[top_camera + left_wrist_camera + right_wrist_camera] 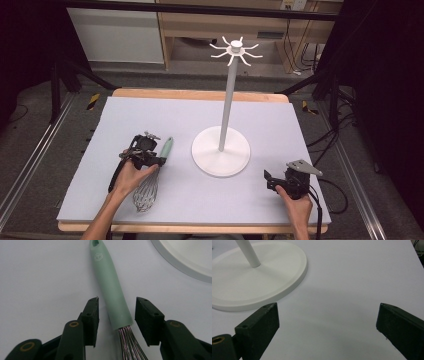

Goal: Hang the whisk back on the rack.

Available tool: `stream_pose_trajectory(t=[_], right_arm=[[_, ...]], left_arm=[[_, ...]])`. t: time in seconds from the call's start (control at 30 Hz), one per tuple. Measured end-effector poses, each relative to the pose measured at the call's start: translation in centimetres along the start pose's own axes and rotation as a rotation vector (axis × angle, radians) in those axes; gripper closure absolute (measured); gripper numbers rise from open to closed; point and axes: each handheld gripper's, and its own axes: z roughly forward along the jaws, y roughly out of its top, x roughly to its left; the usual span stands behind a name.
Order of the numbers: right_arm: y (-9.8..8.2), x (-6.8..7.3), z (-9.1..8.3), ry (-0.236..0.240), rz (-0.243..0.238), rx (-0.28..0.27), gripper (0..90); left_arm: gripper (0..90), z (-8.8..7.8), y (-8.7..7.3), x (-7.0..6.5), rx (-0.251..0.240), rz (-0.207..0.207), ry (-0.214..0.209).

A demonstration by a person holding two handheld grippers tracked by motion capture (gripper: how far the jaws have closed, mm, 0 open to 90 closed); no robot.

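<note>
On the pale grey mat that covers the tabletop, a whisk is seen lying flat at the left, its mint-green handle pointed away from the person and its wire loops turned toward the near edge. Over the whisk the left tongs are held by the person's left hand, and their jaws are parted to a moderate gap that straddles the lower end of the handle, just where the wires enter it; a gap is seen between each pad and the handle, so nothing is gripped. A small hexagonal mark and a hanging hole are visible near the far tip of the handle in the left gripper view. To the right of the whisk, near the middle of the mat, a white stand is set upright, made of a round flat base, a slim pole and a crown of curved hooks at the top. The edge of that base is caught in the upper right corner of the left gripper view. At the near right of the mat the right tongs are held low by the right hand, well apart from the whisk, and are pointed toward the base. Their jaws are spread wide and only bare mat is seen between them.
</note>
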Motion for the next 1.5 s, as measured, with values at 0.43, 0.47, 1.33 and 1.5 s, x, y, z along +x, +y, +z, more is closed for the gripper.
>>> stream_pose_trajectory(t=[0.43, 0.47, 1.33, 1.5], right_arm=[[0.0, -0.1, 0.1, -0.002, 0.001, 0.009, 5.2], [0.0, -0.1, 0.1, -0.002, 0.001, 0.009, 5.2], [0.0, -0.1, 0.2, 0.001, 0.005, 0.017, 5.2], [0.0, 0.0, 0.2, 0.0, 0.006, 0.017, 5.2]], left_arm=[[60.0, 1.1, -0.1, 0.0, 0.061, -0.025, -0.016], [60.3, 1.2, -0.1, 0.1, 0.066, -0.028, -0.018], [63.2, 1.9, 0.2, -0.1, 0.123, -0.05, -0.016], [64.0, 1.9, 0.3, -0.2, 0.128, -0.057, -0.01]])
